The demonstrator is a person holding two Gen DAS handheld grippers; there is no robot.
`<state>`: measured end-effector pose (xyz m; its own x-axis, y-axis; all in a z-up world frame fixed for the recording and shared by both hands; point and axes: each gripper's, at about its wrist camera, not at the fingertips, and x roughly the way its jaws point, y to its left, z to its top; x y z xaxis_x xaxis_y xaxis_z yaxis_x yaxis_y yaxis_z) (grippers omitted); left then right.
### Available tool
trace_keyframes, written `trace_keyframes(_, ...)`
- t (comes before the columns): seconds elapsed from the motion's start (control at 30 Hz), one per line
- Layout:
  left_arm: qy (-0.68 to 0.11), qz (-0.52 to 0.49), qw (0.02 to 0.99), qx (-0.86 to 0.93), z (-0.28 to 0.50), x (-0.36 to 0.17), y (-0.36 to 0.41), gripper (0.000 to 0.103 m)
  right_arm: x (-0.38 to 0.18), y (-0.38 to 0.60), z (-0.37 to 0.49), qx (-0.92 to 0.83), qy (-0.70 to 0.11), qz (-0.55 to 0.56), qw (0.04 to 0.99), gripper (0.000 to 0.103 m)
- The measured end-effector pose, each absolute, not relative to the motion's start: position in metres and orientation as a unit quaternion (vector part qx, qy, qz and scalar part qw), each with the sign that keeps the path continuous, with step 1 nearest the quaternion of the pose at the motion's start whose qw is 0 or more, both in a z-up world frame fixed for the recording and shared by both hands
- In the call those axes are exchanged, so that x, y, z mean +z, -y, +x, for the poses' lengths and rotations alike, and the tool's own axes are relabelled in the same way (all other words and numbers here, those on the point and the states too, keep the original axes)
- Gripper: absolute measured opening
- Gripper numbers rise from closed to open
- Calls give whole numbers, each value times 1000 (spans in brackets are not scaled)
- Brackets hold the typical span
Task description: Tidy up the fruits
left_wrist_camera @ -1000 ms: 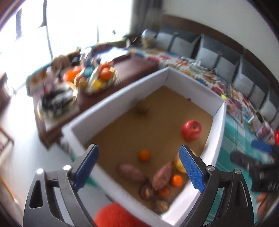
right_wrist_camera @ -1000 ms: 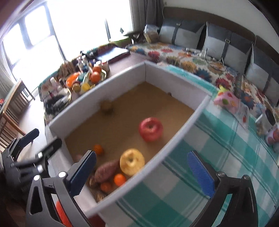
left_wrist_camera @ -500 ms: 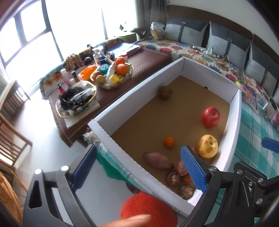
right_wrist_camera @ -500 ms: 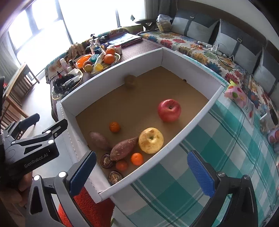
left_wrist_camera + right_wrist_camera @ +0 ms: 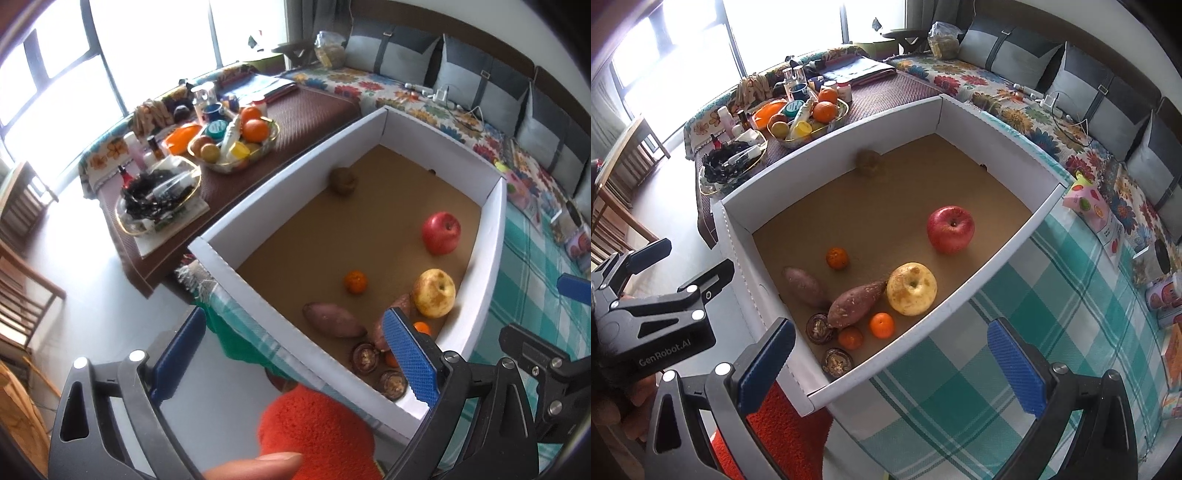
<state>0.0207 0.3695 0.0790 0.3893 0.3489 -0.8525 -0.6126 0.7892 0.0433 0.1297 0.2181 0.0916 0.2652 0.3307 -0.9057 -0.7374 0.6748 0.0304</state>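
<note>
Both grippers, left (image 5: 291,354) and right (image 5: 890,363), hover released above the box (image 5: 997,258), nothing grasped. Next likely: reach the yellow apple (image 5: 911,288) by its near edge

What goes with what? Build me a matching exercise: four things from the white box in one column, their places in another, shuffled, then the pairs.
Things:
1. red apple
2. yellow apple
3. brown round fruit
4. lone mandarin

Places:
A. by the box's far wall
B. touching the tip of a sweet potato
C. alone, beyond the yellow apple
D. on open floor, beyond the other sweet potato

Pairs: 1-C, 2-B, 3-A, 4-D

All lie in the white box.
</note>
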Motion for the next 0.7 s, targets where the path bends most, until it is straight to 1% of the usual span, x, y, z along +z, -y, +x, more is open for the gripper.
trace_keyframes(0.7, -467, -141, 819, 303, 17, 92, -374, 98, 105, -223, 131, 346, -497, -205, 769, 103)
